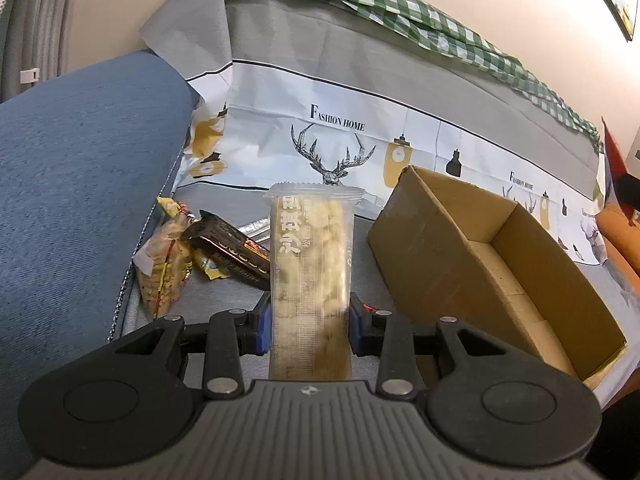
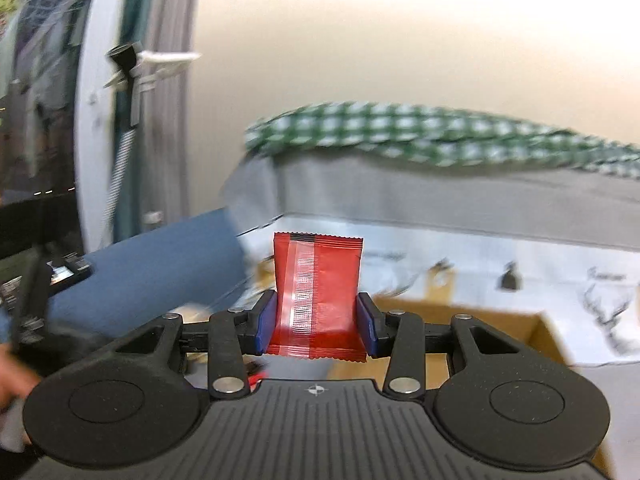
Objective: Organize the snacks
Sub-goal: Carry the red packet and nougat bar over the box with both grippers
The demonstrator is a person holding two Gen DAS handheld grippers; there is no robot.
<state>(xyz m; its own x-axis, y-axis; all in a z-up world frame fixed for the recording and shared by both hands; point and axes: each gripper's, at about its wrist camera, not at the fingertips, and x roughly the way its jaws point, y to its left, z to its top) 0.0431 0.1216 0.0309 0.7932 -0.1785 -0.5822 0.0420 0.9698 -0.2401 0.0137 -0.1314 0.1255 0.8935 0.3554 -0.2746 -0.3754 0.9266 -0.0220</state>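
My left gripper point(image 1: 310, 320) is shut on a long clear packet of pale crumbly snack point(image 1: 310, 264), which stands upright between the blue pads. To its right on the grey cover lies an open cardboard box point(image 1: 496, 264), apparently empty. Left of the packet sit loose snacks: a yellow-wrapped biscuit pack point(image 1: 166, 268) and a dark brown bar point(image 1: 232, 254). My right gripper point(image 2: 317, 320) is shut on a red foil sachet point(image 2: 318, 296), held up in the air. Below and to its right, the cardboard box point(image 2: 500, 344) shows in the blurred right wrist view.
A blue cushion point(image 1: 80, 184) rises on the left. Behind stands a sofa back draped in grey and white cloth printed with deer point(image 1: 340, 152), and a green checked cloth point(image 1: 400, 12) along its top. An orange object point(image 1: 620, 236) lies at the far right.
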